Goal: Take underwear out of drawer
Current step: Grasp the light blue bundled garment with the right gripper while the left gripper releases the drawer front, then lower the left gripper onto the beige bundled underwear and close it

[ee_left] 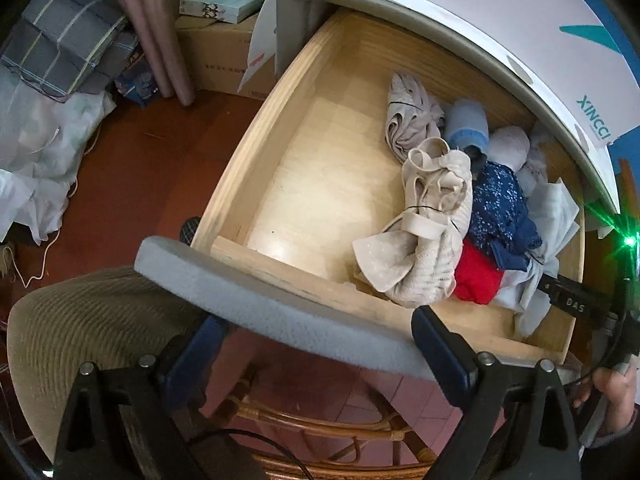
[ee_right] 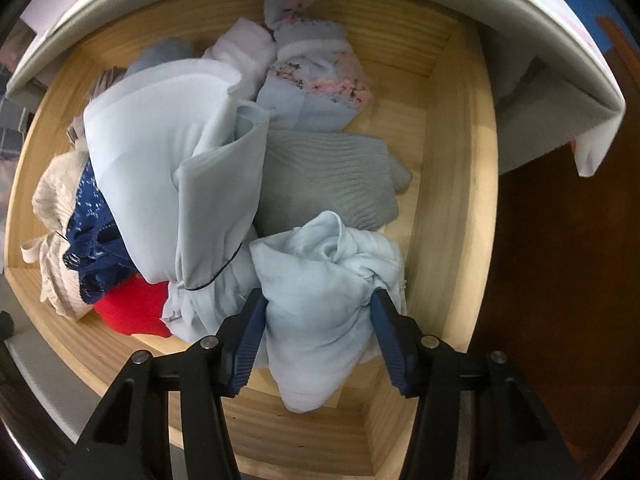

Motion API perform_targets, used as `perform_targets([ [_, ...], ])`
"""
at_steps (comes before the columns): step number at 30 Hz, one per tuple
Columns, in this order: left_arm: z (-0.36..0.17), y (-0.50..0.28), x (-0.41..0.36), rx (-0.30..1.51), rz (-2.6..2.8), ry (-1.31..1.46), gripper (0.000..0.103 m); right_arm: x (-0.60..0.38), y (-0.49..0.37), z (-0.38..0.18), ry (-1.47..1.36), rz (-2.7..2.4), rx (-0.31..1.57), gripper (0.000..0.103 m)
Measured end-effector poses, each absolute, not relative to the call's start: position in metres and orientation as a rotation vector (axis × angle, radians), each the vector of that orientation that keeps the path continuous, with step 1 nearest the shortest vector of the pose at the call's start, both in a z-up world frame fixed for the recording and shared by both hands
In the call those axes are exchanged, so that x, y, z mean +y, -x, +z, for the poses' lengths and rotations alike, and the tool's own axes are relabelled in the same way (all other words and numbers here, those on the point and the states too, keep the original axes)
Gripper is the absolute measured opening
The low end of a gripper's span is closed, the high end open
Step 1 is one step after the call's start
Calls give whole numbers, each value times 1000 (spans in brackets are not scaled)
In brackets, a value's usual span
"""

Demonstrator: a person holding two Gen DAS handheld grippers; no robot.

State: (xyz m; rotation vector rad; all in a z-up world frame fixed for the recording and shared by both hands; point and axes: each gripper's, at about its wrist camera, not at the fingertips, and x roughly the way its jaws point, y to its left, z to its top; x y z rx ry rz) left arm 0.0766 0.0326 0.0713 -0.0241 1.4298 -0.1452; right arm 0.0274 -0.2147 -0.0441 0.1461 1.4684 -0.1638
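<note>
Cluttered room corner with dark red-brown floor

In the left wrist view the floor (ee_left: 132, 168) fills the middle left; a cardboard box (ee_left: 218, 56) with a pale flat box (ee_left: 222, 2) on top stands at upper centre, beside pinkish rolled tubes (ee_left: 160, 40). A plaid bundle (ee_left: 68, 36) lies upper left over white plastic bags (ee_left: 44, 140). A woven straw hat (ee_left: 92, 332) and a rattan chair frame (ee_left: 320, 428) sit at the bottom; pink tiles (ee_left: 384, 400) show beneath.
</note>
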Motion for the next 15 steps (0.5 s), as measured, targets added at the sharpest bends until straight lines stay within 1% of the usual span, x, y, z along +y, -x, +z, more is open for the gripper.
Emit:
perform_targets([
  [4, 84, -76, 33, 1443, -167, 7, 95, -208, -37, -54, -74, -154, 1491, 51],
  [8, 115, -74, 33, 1406, -210, -19, 95, -193, -49, -67, -10, -143, 1509, 51],
  [11, 140, -78, 26, 1343, -240, -81, 95, -183, -57, -76, 28, -143, 1515, 52],
  [15, 146, -95, 7, 1348, -321, -113, 95, -176, -62, -86, 31, -148, 1516, 49],
])
